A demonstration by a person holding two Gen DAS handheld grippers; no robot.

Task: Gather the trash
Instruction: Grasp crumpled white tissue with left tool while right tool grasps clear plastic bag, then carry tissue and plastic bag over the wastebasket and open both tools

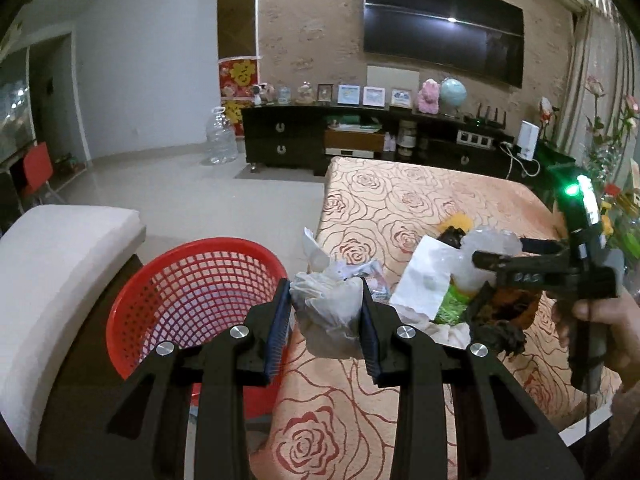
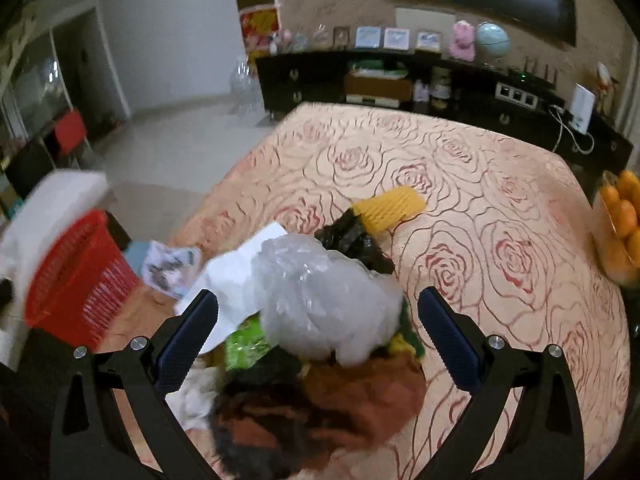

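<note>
Left tool (image 1: pixel 326 312) clamped on a crumpled clear bag (image 1: pixel 328 312); right tool (image 2: pixel 318 328) spread wide over the trash pile.

Bag pinched between both blue pads, held off the table (image 1: pixel 400 188) right at its near-left edge, just beside the red basket (image 1: pixel 192 292) standing on the floor next to it — not over the rim. Right tool gaping around a wad of clear plastic (image 2: pixel 324 292) on top of the heap, pads apart from it on either side. Under and around the wad: white paper (image 2: pixel 236 276), green wrapper (image 2: pixel 244 344), black bag (image 2: pixel 352 240), yellow foam net (image 2: pixel 390 208), brown scraps (image 2: pixel 320 412) nearest the camera — all on the rose-patterned cloth. Printed wrapper (image 2: pixel 172 268) lying toward the basket side. Oranges (image 2: pixel 622 224) at the far right edge, well apart from the pile.
</note>
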